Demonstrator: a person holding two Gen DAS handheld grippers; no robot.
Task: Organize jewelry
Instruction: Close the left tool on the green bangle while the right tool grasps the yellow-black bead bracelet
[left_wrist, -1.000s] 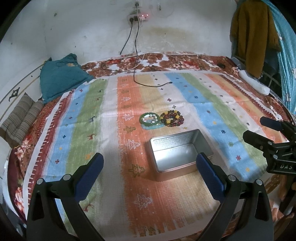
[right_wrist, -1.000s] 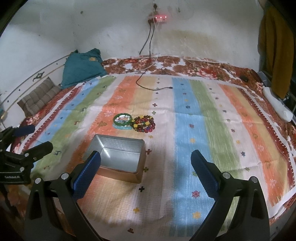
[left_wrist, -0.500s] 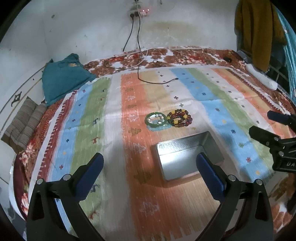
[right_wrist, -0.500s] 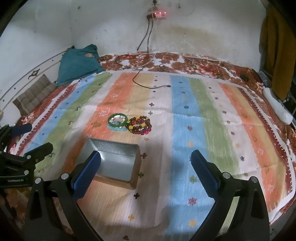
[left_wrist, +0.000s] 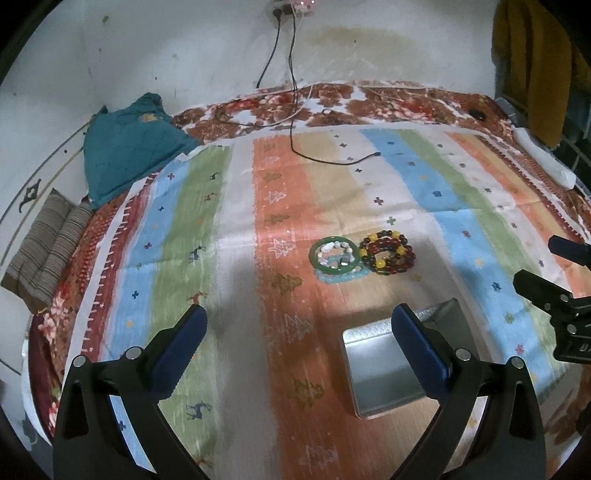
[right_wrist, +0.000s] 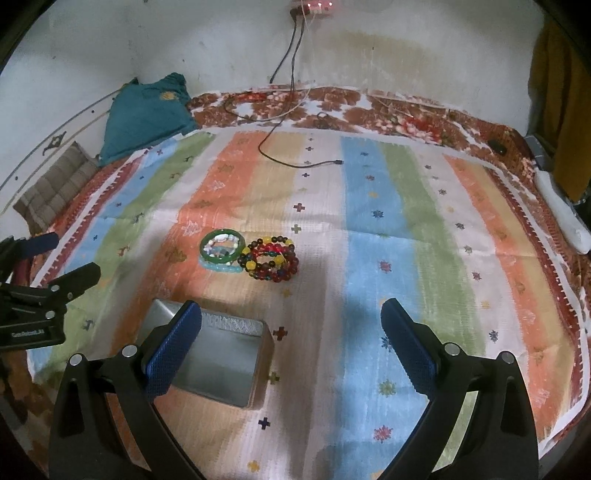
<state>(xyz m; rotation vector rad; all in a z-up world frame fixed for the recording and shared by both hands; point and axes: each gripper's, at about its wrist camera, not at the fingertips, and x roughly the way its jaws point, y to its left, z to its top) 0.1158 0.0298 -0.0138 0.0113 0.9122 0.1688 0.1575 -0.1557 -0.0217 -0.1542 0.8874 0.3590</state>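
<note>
Bed (left_wrist: 110, 258) covered by a floral sheet (left_wrist: 406, 103) with a striped cloth (right_wrist: 369, 221) spread over it. On the cloth: open metal tin (right_wrist: 221, 362) at 7 o'clock in the right wrist view; green bangle (right_wrist: 222, 246) and beaded bracelets (right_wrist: 271, 258) touching, just beyond the tin. Black cable (right_wrist: 295, 162) at 12 o'clock. Teal cushion (right_wrist: 147, 110) and striped cushion (right_wrist: 51, 188) at 10 o'clock.

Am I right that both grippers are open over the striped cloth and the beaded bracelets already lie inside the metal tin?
Not quite: the beaded bracelets lie on the striped cloth beyond the metal tin, which holds nothing, as the right wrist view shows. Both the left gripper and right gripper are open.
</note>
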